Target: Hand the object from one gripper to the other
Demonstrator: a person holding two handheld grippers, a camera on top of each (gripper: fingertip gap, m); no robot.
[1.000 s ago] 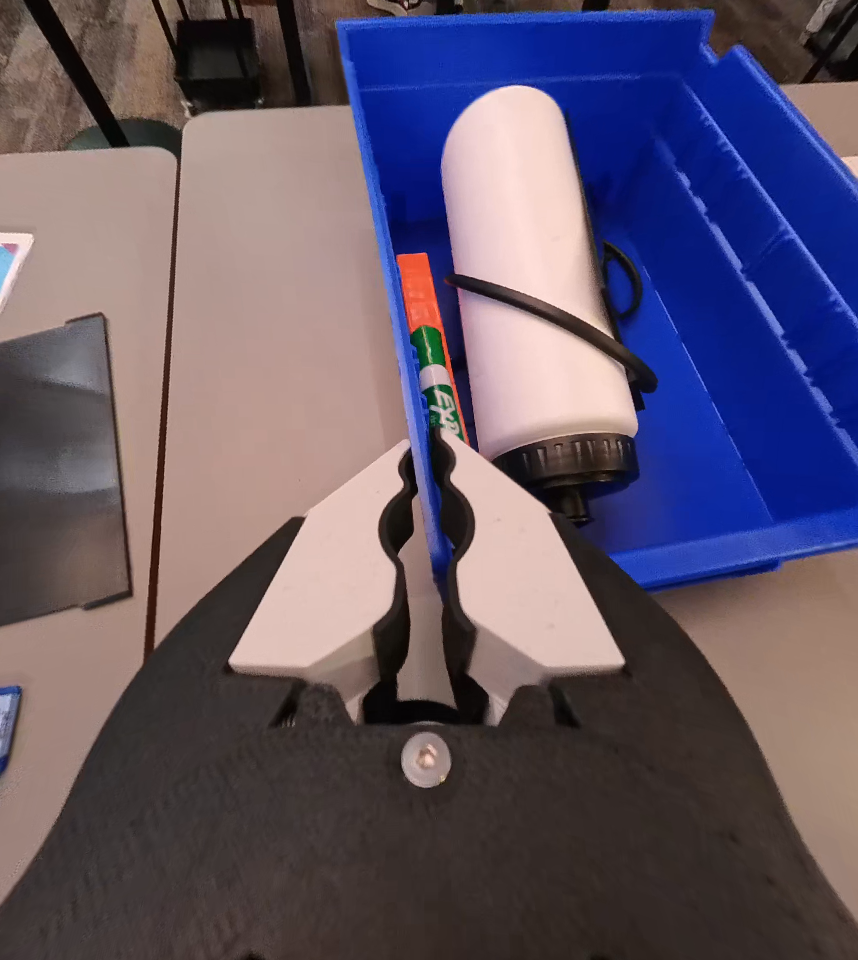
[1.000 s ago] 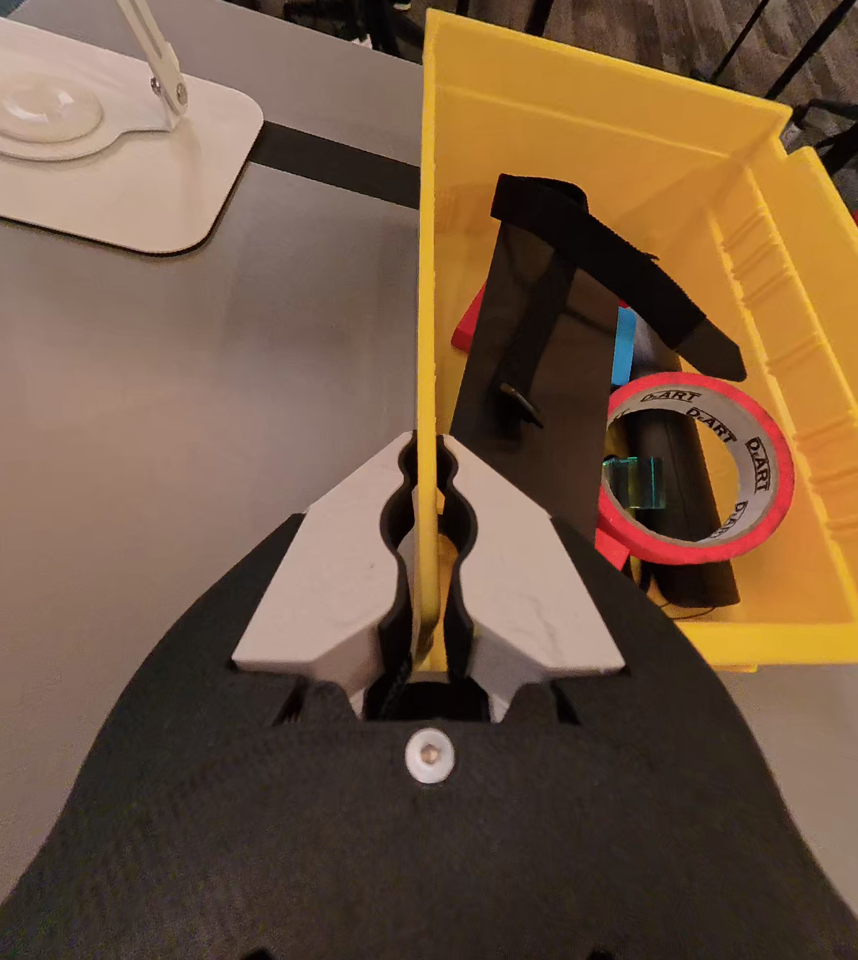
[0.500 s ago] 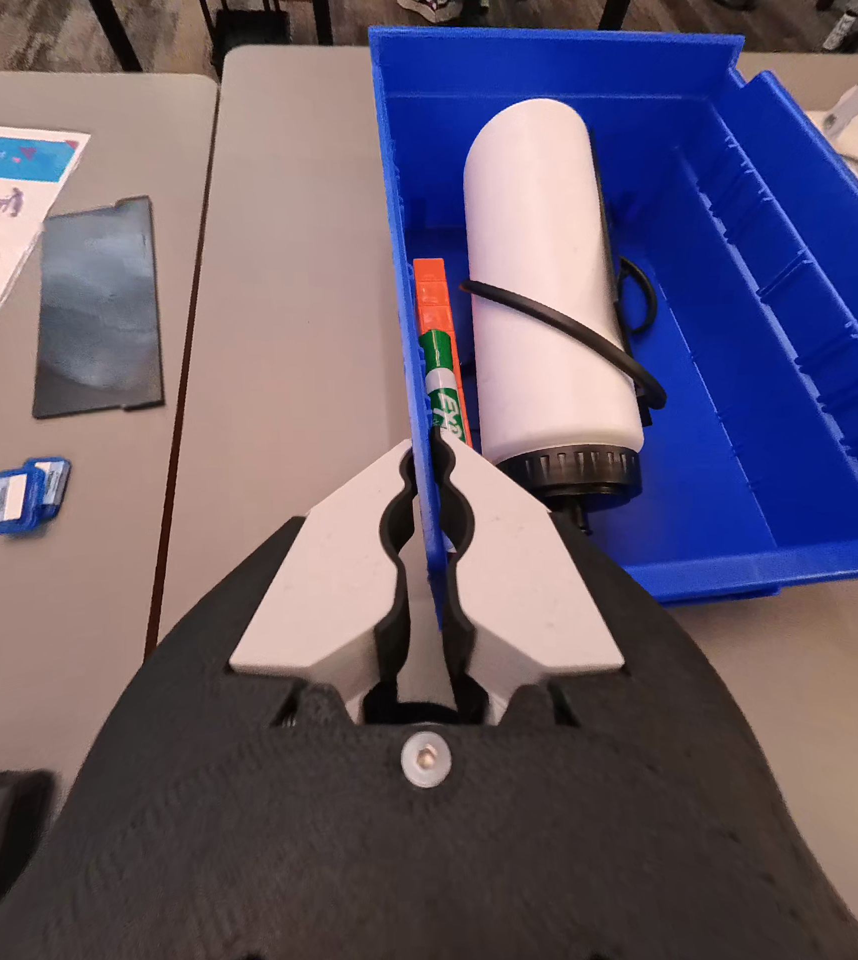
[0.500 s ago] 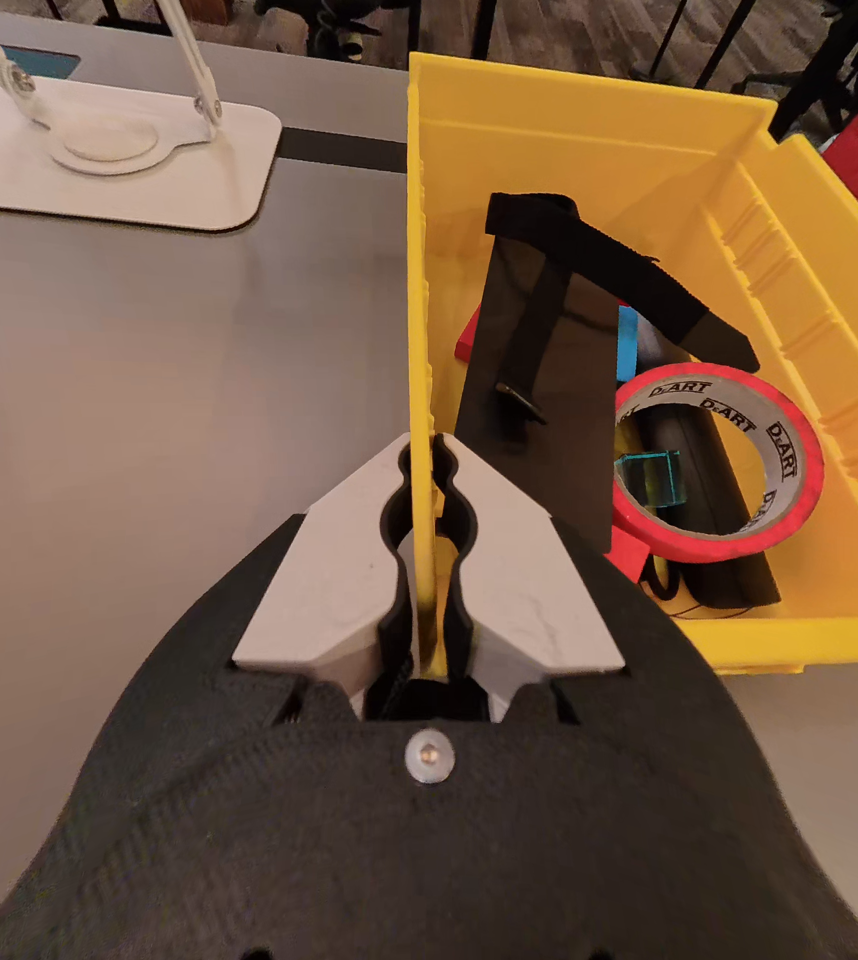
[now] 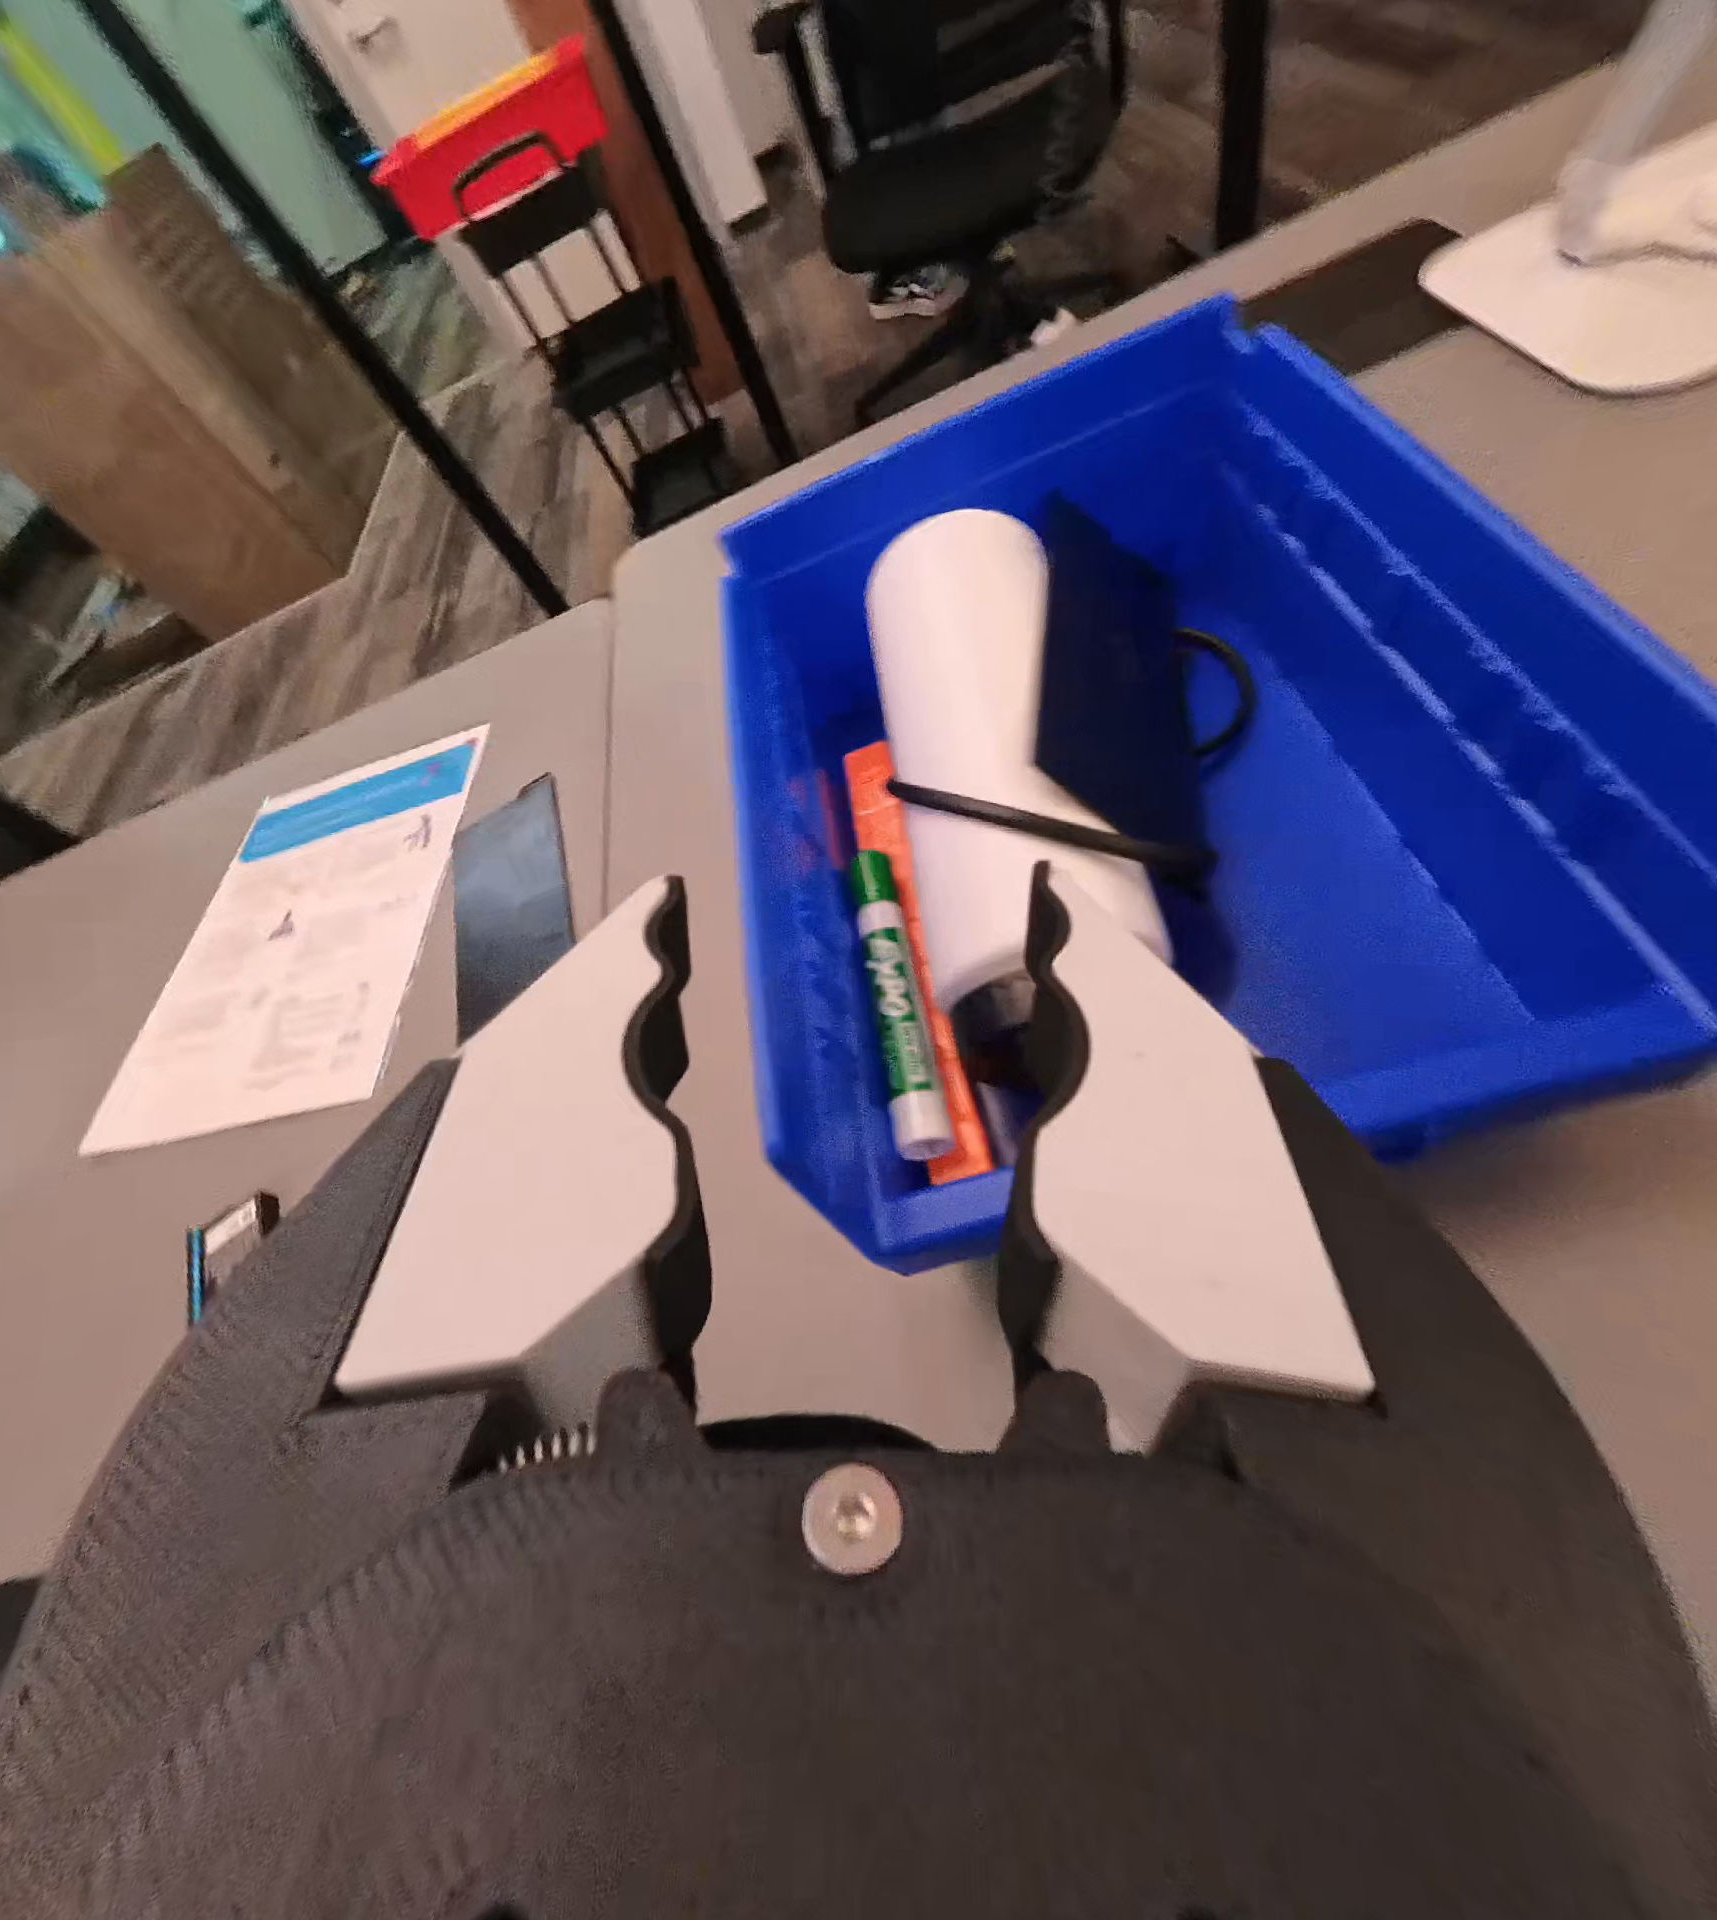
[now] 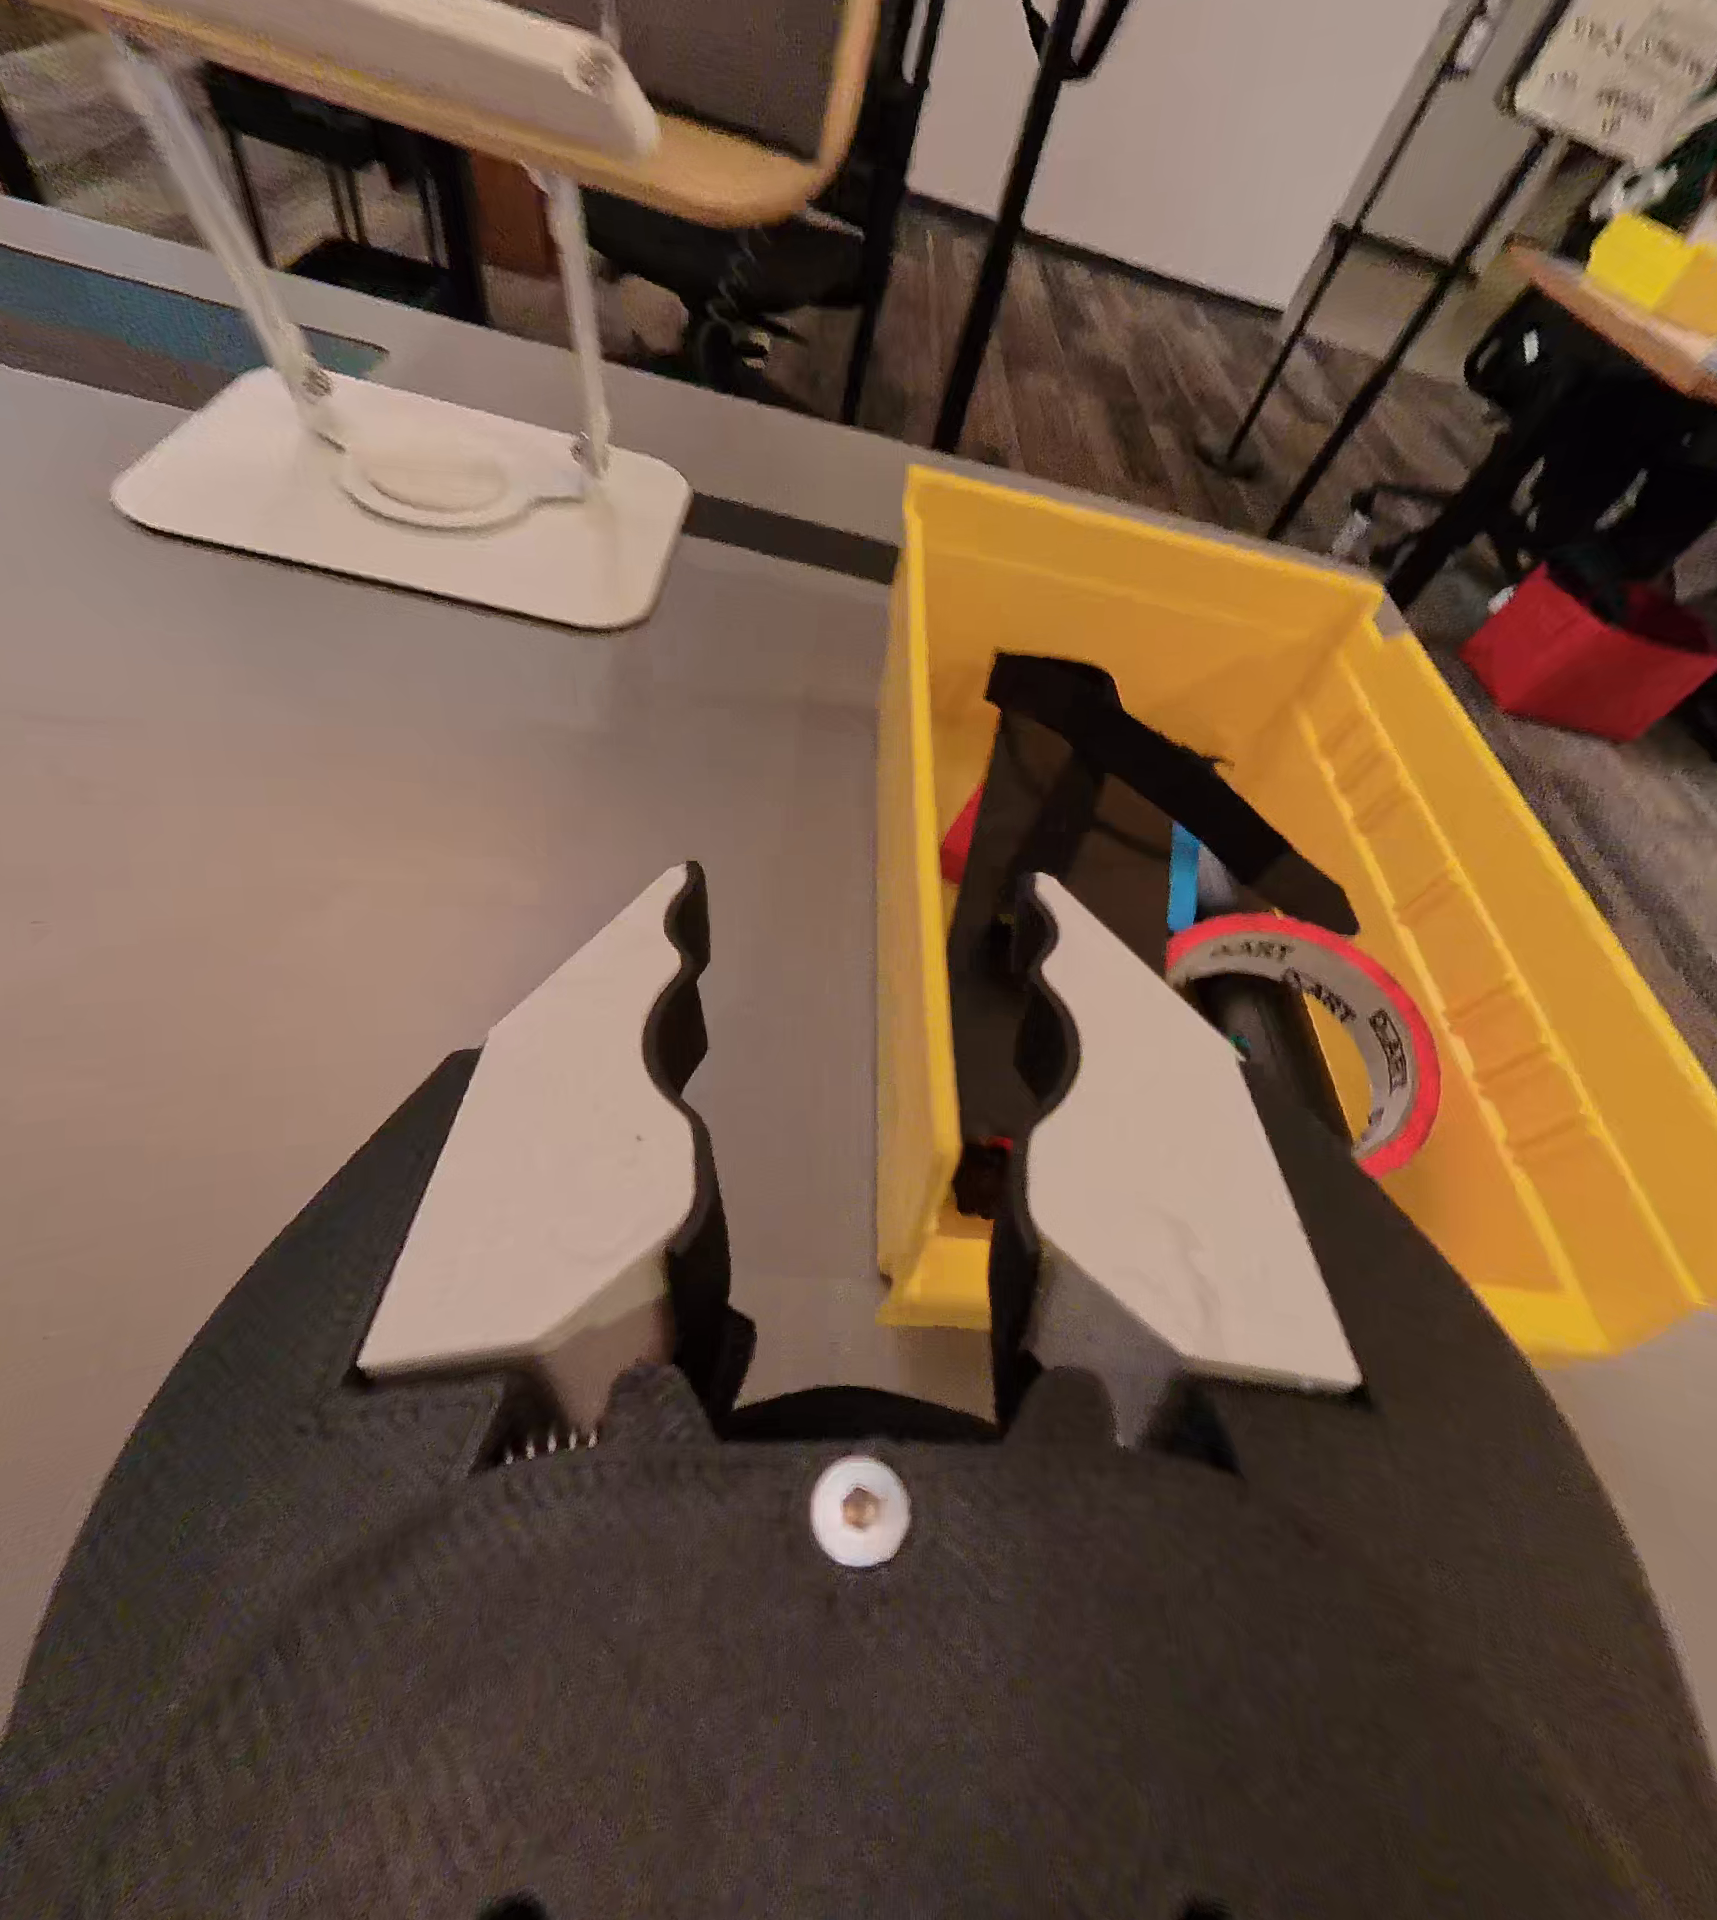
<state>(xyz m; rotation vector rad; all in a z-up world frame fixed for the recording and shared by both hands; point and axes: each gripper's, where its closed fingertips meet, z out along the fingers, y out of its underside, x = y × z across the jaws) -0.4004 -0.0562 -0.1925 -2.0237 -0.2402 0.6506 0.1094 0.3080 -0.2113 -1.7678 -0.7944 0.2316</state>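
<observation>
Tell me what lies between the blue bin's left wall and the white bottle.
In the left wrist view, a green marker on an orange flat piece lies between the blue bin wall and the white bottle.

the left wrist view looks forward and down past its own open fingers (image 5: 542,1091), close above a blue bin (image 5: 1519,665). the right wrist view does likewise close over a yellow bin (image 6: 1519,935). both share a white stand base (image 6: 397,499) on a grey table (image 6: 262,831).

Soft indoor light, motion blur, wide-angle warping at edges
</observation>
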